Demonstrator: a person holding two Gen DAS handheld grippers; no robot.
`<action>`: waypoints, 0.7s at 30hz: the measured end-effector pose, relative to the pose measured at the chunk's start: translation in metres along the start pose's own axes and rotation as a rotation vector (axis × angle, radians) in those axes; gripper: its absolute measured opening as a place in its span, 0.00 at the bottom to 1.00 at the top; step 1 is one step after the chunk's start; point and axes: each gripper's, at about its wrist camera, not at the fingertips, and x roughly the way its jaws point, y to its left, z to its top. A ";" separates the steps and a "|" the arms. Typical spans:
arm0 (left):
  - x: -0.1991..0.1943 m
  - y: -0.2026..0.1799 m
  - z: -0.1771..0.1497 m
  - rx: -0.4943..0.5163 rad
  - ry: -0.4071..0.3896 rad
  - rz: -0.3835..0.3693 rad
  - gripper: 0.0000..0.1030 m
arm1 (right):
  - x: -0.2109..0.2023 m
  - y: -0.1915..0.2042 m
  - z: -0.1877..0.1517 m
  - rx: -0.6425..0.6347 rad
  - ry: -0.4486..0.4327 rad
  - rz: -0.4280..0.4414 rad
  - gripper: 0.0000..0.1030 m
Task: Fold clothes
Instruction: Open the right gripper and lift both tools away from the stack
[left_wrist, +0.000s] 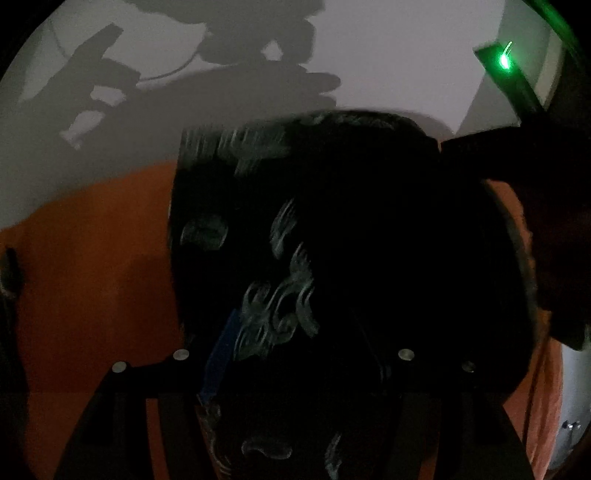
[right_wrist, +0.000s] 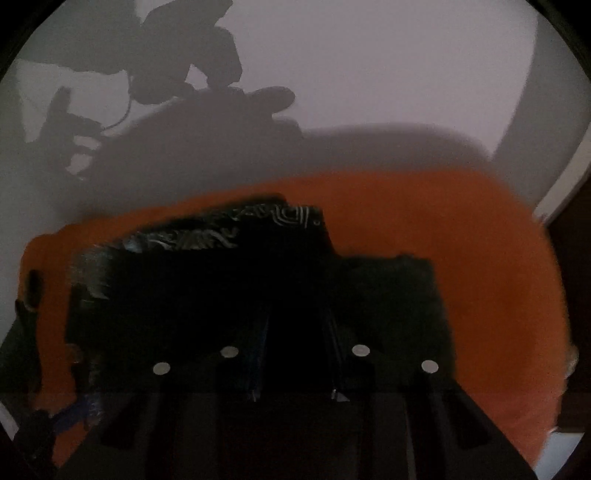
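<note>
Black fabric fills the space ahead of both grippers, and the dim light hides most of the finger detail.

Left wrist view: we see the left gripper (left_wrist: 295, 387) at the bottom centre of the frame, its mount marked by pale round screw heads. A blue-edged finger (left_wrist: 218, 365) rises at lower centre-left and runs into the black garment (left_wrist: 332, 240), which carries a pale swirling print. The opposite finger is lost in the dark cloth, so we cannot tell whether the jaws are clenched on the fabric or merely behind it. The garment hangs across the centre of the frame, blurred along its top edge. Behind it, at left and lower right, lies an orange cloth (left_wrist: 92, 277). A grey wall (left_wrist: 388, 55) with cast shadows fills the upper frame. At upper right a green light (left_wrist: 504, 62) glows on a dark device.

Right wrist view: the right gripper (right_wrist: 295, 369) sits at bottom centre. Its two fingers (right_wrist: 258, 358) converge upward into the black garment (right_wrist: 221, 288), with a narrow dark gap between them; whether fabric is pinched there we cannot tell. The printed band of the garment shows at centre-left, tilted and blurred. The orange cloth (right_wrist: 461, 240) spreads behind and to the right. The grey wall (right_wrist: 369, 74) occupies the upper half.
</note>
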 end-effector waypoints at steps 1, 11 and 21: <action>-0.001 0.002 -0.003 -0.008 -0.007 -0.005 0.63 | 0.000 -0.002 -0.003 0.001 -0.011 0.006 0.20; -0.004 0.005 -0.022 -0.006 0.015 -0.033 0.68 | -0.040 0.018 -0.049 -0.030 -0.031 0.004 0.20; -0.063 0.031 -0.025 -0.025 0.049 -0.076 0.68 | -0.108 0.027 -0.086 0.105 0.027 0.047 0.19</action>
